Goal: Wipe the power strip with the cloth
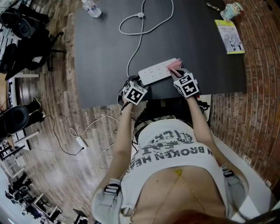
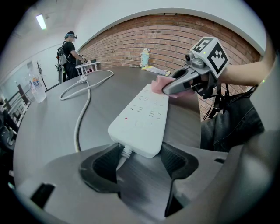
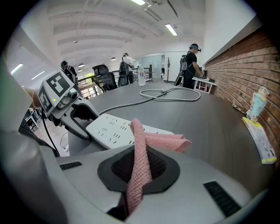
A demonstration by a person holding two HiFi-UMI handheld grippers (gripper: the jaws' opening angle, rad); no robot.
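A white power strip [image 1: 156,72] lies near the front edge of the dark table [image 1: 105,52]. Its cord [image 1: 141,26] loops away toward the back. My left gripper [image 1: 141,84] has its jaws set against both sides of the strip's cord end [image 2: 139,124]. My right gripper [image 1: 178,72] is shut on a pink cloth [image 1: 174,65]. In the right gripper view the cloth [image 3: 140,157] runs up between the jaws, and its folded end rests on the strip's far end [image 3: 111,129]. In the left gripper view the right gripper [image 2: 175,86] presses the cloth [image 2: 158,83] onto the strip.
A water bottle [image 1: 92,8] stands at the table's back left. A yellow-green booklet [image 1: 229,36] and a small figurine [image 1: 231,9] lie at the back right by the brick wall [image 1: 258,87]. Office chairs [image 1: 22,26] and a floor cable [image 1: 81,141] are on the left. People stand far off [image 2: 69,54].
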